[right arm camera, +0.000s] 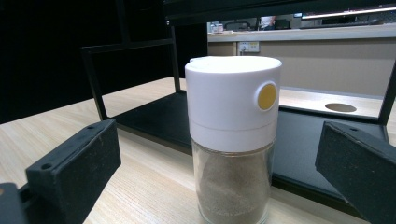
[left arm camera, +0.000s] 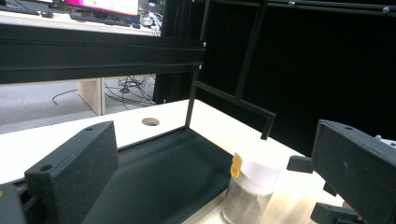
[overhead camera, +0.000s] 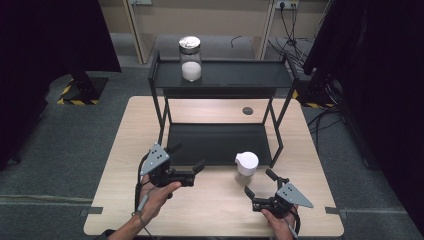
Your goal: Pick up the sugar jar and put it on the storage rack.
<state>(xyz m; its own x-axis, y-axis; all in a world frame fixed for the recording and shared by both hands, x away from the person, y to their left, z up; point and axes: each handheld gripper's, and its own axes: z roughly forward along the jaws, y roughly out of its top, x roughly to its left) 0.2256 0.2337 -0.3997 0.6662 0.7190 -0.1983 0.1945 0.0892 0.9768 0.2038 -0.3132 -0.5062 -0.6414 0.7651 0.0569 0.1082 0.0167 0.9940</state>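
**One glass shaker, grip low**

Left gripper (overhead camera: 189, 161): jaws spread, holding nothing, w/ shelf rack (overhead camera: 220, 80) ahead. Pepper shaker (overhead camera: 246, 167) stands on table (overhead camera: 210, 210) just in front of rack. Glass body looks rigid, slick, breakable, prob. light; clamp below white cap. Right gripper (overhead camera: 260, 184): released, aimed at shaker.

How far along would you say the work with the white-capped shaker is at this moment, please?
Little looks done: the white-capped shaker stands on the table in front of the black rack, ungripped. In hand: the right claw is open and lined up on it; the left claw is open beside it. Gripping and moving it remain.
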